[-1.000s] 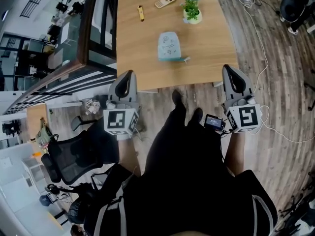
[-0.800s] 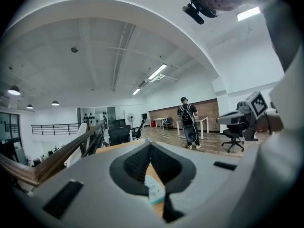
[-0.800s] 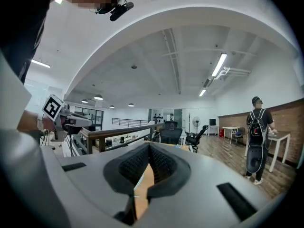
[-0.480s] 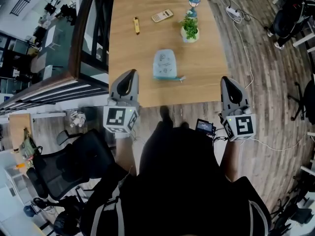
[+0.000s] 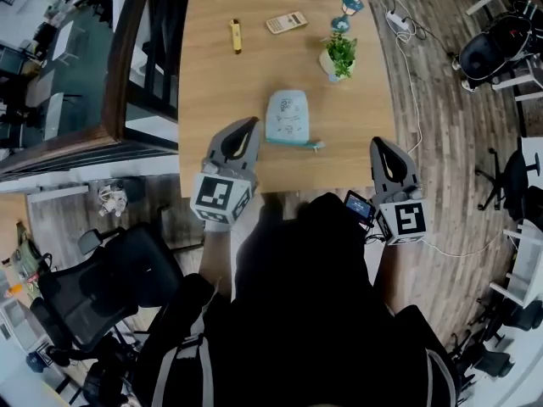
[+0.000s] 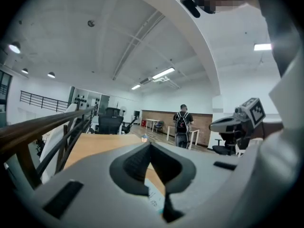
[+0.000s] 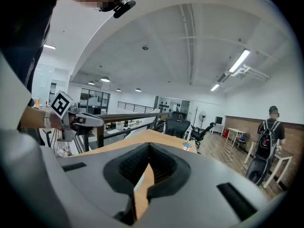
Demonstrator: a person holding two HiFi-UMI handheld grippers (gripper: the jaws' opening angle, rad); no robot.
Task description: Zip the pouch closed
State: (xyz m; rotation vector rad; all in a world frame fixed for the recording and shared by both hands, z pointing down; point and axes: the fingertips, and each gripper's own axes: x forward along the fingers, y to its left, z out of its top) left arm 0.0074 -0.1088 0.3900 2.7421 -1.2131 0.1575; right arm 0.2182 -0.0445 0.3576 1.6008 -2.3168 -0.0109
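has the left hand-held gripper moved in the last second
Yes. Against the table, the left hand-held gripper has moved further in from the near left corner towards the pouch, and is now close beside it.

Left gripper: you hold it over the near edge of the tabletop, close to the left corner, its nose canted in toward the right. Jaws meet at the tips, nothing gripped. Right gripper: at the near right corner, pointing straight ahead, jaws closed and empty. Both are held out in front of your body, well apart.
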